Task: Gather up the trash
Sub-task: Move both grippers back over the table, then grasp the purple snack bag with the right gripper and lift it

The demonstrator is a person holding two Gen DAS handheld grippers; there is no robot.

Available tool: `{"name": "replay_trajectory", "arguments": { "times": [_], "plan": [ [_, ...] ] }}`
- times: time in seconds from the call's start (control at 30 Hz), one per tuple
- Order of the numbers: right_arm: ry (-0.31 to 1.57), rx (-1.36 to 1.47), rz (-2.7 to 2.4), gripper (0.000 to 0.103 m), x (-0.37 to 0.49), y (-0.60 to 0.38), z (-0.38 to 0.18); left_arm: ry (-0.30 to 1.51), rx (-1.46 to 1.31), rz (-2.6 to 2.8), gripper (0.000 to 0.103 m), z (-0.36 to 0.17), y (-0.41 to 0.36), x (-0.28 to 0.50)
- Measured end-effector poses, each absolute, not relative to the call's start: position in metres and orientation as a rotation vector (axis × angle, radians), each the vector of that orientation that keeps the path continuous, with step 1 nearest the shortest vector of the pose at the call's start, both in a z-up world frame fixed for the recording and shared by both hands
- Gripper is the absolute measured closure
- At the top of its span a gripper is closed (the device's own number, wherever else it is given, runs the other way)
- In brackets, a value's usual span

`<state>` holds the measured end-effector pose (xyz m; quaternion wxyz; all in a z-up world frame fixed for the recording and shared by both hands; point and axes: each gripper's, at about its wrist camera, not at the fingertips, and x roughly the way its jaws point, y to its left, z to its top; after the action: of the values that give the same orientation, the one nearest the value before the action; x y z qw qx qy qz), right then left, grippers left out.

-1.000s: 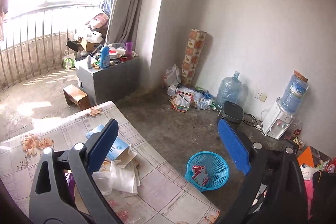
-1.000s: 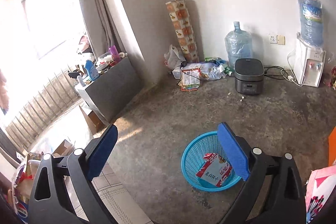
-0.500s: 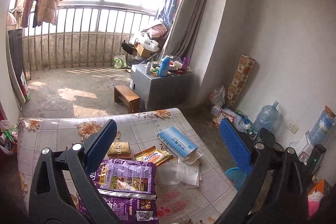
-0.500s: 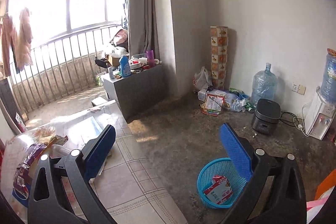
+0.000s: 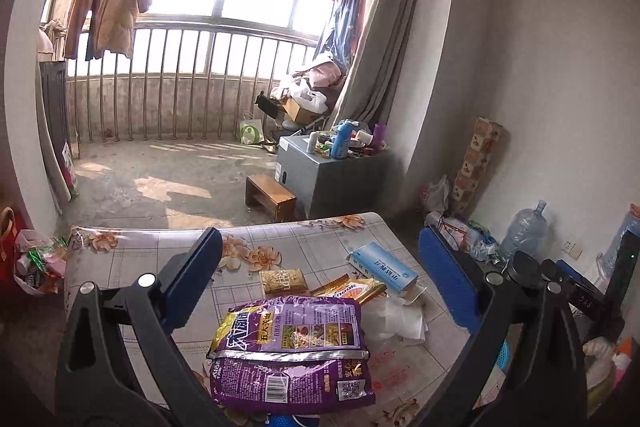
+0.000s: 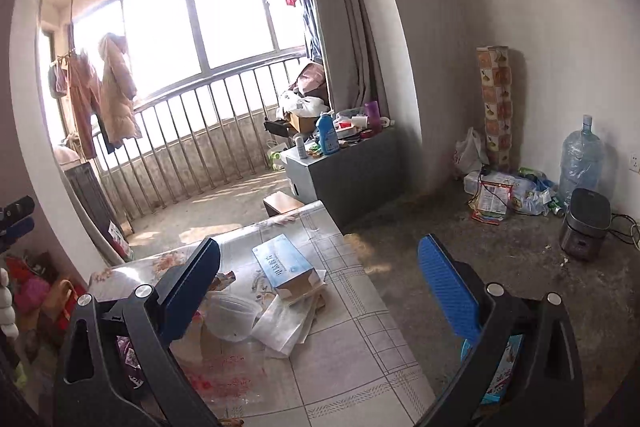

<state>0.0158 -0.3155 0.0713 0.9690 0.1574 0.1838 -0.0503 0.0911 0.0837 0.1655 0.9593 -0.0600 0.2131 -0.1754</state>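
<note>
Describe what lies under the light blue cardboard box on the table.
The light blue cardboard box rests on crumpled white paper and a brownish flat piece, over the floral tablecloth. Whatever else sits beneath the box is covered.

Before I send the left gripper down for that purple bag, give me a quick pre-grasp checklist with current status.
1. Left gripper open and empty: ok.
2. Purple bag lined up between the left fingers: ok; it lies flat at the table's near edge.
3. Bag free of other trash: cannot tell; the orange wrapper and white tissue sit close behind its top edge.
4. Right gripper clear of the grasp: ok; open, empty, pointing over the blue box.
5. Blue basket reachable: cannot tell; only a sliver shows past the table.
</note>
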Motion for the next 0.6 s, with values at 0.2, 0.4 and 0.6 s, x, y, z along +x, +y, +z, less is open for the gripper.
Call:
{"name": "replay_trajectory", "arguments": {
  "times": [0.2,0.4,0.6],
  "plan": [
    [0.470,0.407,0.086,0.013,0.022,-0.299,0.048,0.489,-0.113,-0.363,0.009,0.130,0.103,0.081],
    [0.587,0.489,0.224,0.027,0.039,-0.266,0.026,0.582,-0.146,-0.345,0.009,0.083,0.124,0.086],
    [0.674,0.398,0.316,0.036,0.069,-0.207,0.022,0.749,-0.312,-0.308,0.014,0.029,0.168,0.114]
  ]
}}
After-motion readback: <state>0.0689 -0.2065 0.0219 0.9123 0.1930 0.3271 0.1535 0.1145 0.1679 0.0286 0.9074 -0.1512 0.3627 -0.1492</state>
